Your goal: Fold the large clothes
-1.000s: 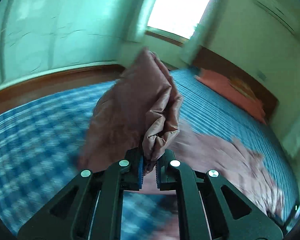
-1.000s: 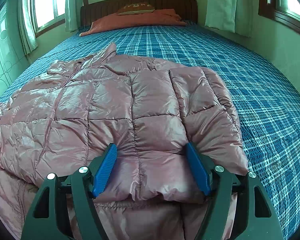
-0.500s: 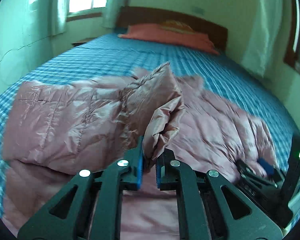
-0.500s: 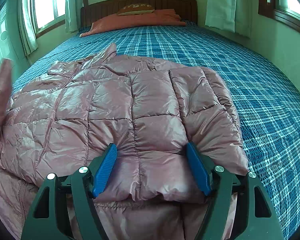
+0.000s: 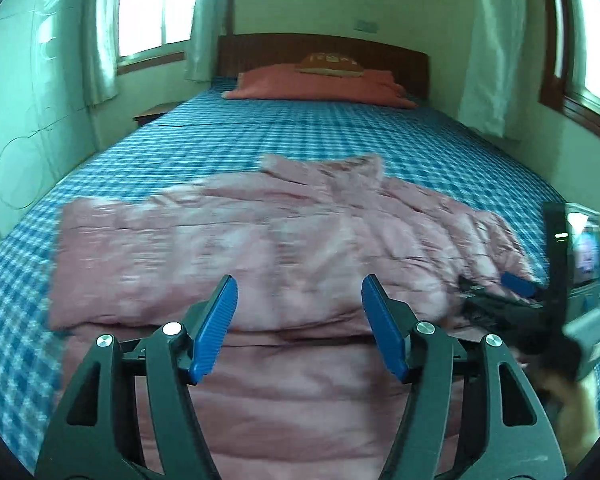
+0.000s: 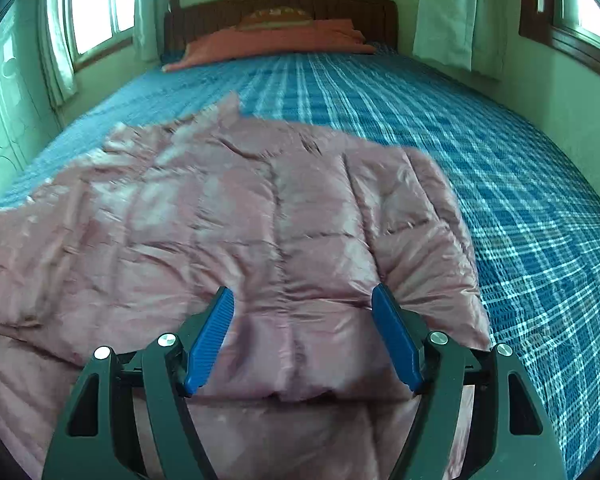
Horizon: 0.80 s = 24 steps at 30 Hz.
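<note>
bed (image 5: pixel 324 136): blue plaid sheet, fills most of both views, runs back to a dark wood headboard (image 5: pixel 324 50)
walls/windows: pale green walls; window (image 5: pixel 152 4) back left, light curtains (image 5: pixel 488 48) on the right side
jacket (image 5: pixel 260 240): pink quilted puffer, large, lies spread on the near half of the bed; upper layer folded over a lower layer, fold edge runs across just ahead of both grippers; collar end points toward the headboard; blurred in the left view
jacket, right view: same jacket (image 6: pixel 228 232), right edge puffy and rounded, plaid sheet bare beside it
pillow (image 5: pixel 316 86): orange-red, at the head of the bed, smaller patterned cushion (image 5: pixel 328 65) on top against the headboard
nightstand (image 5: pixel 152 114): wood, left of the bed, only a corner shows
left gripper (image 5: pixel 298 326): over the near part of the jacket, pointing down toward it; jaws opening, blue pads well apart, nothing pinched, fabric only below and behind them
right gripper (image 6: pixel 302 340): over the jacket's near right part; jaws wide, pads (image 6: pixel 210 340) apart with a bulge of quilted fabric between them; can't tell if pads press on it, no clear pinch
right gripper seen from left view: dark body with blue pad (image 5: pixel 518 284) at the far right edge, over the jacket's right side, blurred
hand (image 5: pixel 576 412): a bit of it shows under that gripper, lower right corner, blurred
</note>
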Motion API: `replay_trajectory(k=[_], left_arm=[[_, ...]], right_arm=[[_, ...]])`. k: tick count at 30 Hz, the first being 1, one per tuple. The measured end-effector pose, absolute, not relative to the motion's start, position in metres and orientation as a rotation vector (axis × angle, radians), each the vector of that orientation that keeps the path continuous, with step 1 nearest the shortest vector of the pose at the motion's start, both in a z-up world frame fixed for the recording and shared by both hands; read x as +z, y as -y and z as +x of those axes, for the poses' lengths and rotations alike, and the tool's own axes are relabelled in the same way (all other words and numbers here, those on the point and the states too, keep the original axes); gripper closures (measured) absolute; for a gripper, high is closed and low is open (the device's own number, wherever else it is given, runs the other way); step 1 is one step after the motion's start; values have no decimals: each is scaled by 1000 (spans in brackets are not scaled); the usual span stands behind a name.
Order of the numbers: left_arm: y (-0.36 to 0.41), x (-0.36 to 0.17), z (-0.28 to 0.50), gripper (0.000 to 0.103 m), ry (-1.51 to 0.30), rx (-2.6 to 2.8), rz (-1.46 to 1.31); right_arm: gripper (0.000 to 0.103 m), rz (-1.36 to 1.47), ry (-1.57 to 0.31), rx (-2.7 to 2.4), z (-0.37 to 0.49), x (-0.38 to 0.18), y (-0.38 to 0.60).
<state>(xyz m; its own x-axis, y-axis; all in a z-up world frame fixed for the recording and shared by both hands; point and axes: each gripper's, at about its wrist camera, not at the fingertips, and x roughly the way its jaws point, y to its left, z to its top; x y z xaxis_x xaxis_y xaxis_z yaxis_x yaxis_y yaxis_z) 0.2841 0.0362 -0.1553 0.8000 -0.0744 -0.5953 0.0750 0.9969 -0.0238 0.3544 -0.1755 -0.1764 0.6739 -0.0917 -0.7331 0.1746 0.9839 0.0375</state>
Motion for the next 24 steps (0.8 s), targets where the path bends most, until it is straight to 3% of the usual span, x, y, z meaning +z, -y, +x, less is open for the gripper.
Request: replay_trajectory(k=[6,13,14,15,16,19,22,24], left_arm=[[-114,-153,289,38,-633,86,-36],[-167,-163,300,38,-659,200,-66],[-171,-162,301,38,-663,204,-67],[-173,-165,302,38,-670,209,-66],[-175,-165,302,38,-673,209,-66],[-177,-164,302,38,-668,205,-70],[-178,-161,301,37,-657,200,-79],[-179,-158,301,32,-648,197,-90]], right_arm=[[32,183,-809,21,368,-151,127],[32,248,-919,153,410,-177,72],[41,231,-924,157,413,-180,66],[56,203,-924,170,413,-183,57],[79,193,-929,186,412,-184,52],[93,162,-887,183,407,-171,54],[93,151,-834,151,394,-157,75],[93,155,-817,116,389,-150,96]])
